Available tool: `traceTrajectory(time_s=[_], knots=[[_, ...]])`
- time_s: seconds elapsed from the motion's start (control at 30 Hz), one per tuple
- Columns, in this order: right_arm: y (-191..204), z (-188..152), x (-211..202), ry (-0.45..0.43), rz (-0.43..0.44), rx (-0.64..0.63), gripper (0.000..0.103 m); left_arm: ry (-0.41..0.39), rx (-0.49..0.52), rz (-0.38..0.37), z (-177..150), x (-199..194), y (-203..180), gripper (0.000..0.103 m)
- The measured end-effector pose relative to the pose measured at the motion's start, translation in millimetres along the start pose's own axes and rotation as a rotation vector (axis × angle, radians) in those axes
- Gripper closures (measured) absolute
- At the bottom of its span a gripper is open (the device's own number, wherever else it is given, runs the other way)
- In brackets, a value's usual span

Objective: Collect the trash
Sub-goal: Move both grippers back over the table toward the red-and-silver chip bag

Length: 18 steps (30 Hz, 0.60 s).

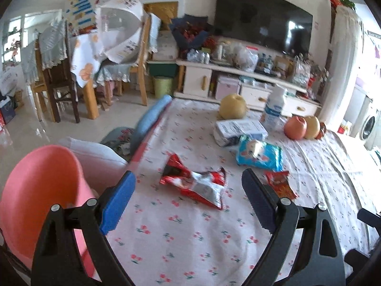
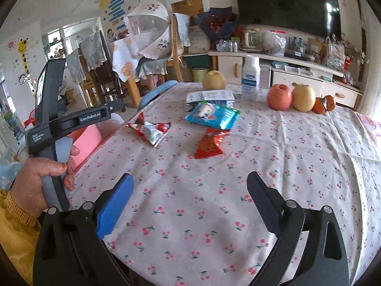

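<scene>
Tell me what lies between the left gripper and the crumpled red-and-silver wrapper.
Nothing but bare cherry-print tablecloth. In the left wrist view the open left gripper points at the red-and-silver wrapper, which lies flat just beyond its fingertips.

Crumpled red-silver wrapper [image 1: 196,184], blue packet [image 1: 259,153], flat on tablecloth

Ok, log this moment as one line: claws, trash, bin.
left claw: open, over red-silver wrapper | right claw: open, empty | blue packet, red wrapper: on table | pink bin: at table edge
</scene>
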State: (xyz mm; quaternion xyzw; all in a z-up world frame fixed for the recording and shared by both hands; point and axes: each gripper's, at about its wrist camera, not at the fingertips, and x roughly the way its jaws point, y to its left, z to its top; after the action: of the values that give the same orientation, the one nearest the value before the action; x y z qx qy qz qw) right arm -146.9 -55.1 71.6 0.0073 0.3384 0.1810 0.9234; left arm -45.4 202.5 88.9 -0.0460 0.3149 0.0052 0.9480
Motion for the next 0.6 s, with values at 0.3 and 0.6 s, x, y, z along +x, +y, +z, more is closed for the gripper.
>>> traceTrajectory(time_s=[0.3,0.6], knots=[[-53.7,-3.0,20.8,0.051,-0.019,0.09,0.008,0.031,-0.079,-0.041,3.0,14.5,-5.0,0.012],[-91.7,8.5,50.4,0.089,0.014,0.171,0.008,0.144,-0.318,-0.015,1.7,56.0,17.2,0.012]])
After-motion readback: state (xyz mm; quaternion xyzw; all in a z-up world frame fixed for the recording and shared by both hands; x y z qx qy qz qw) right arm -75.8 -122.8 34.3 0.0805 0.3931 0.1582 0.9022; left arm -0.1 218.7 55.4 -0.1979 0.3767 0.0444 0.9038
